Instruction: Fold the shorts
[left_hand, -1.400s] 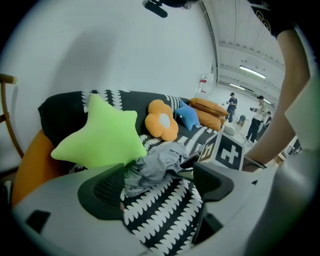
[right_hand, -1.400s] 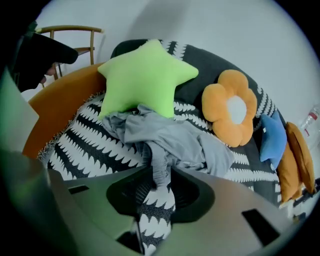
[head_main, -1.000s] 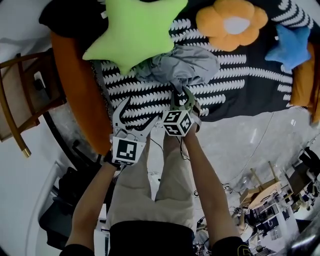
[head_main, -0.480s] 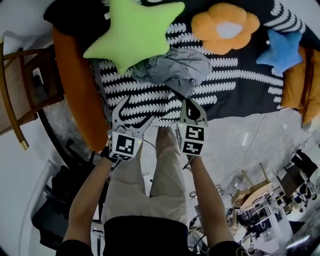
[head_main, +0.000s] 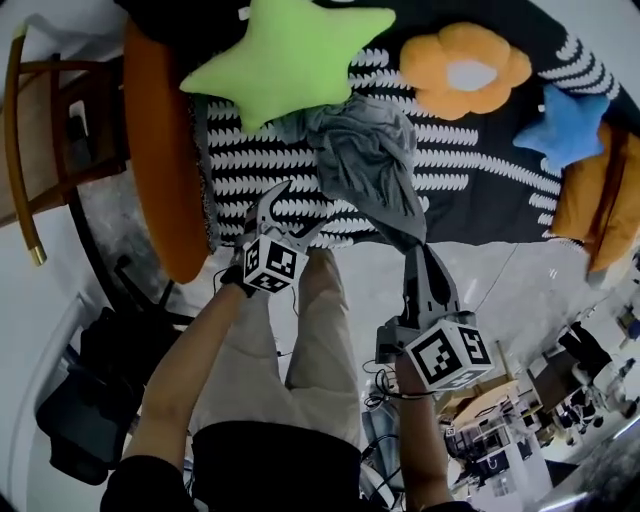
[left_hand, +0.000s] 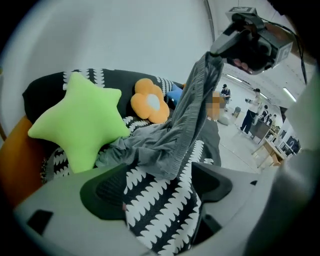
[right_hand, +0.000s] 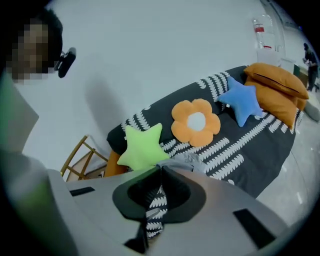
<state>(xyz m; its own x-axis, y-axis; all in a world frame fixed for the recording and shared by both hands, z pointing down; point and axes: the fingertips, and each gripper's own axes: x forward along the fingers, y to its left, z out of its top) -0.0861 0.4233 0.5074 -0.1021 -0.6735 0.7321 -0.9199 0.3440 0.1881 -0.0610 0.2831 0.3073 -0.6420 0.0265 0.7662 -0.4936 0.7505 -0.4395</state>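
Note:
The grey shorts (head_main: 365, 160) lie bunched on the black-and-white patterned bedspread (head_main: 480, 180), with one end pulled up into a long taut strip. My right gripper (head_main: 418, 252) is shut on the end of that strip, well above the bed edge. In the left gripper view the shorts (left_hand: 185, 120) hang down from the right gripper (left_hand: 220, 55) at the upper right. My left gripper (head_main: 282, 205) stands open just left of the shorts' lower edge, with only bedspread showing between its jaws (left_hand: 160, 195). In the right gripper view, a fold of the shorts (right_hand: 192, 162) shows past the shut right gripper (right_hand: 161, 170).
A green star cushion (head_main: 290, 55) touches the shorts' far-left side. An orange flower cushion (head_main: 465, 70) and a blue star cushion (head_main: 570, 125) lie farther right. Orange pillows (head_main: 590, 210) sit at the right end, an orange bolster (head_main: 160, 170) at the left, and a wooden chair (head_main: 50, 130) beyond it.
My right gripper closed on the shorts' near edge, rolled, and rose toward me, drawing the cloth into a long strip. My left gripper moved a little lower, toward the bed.

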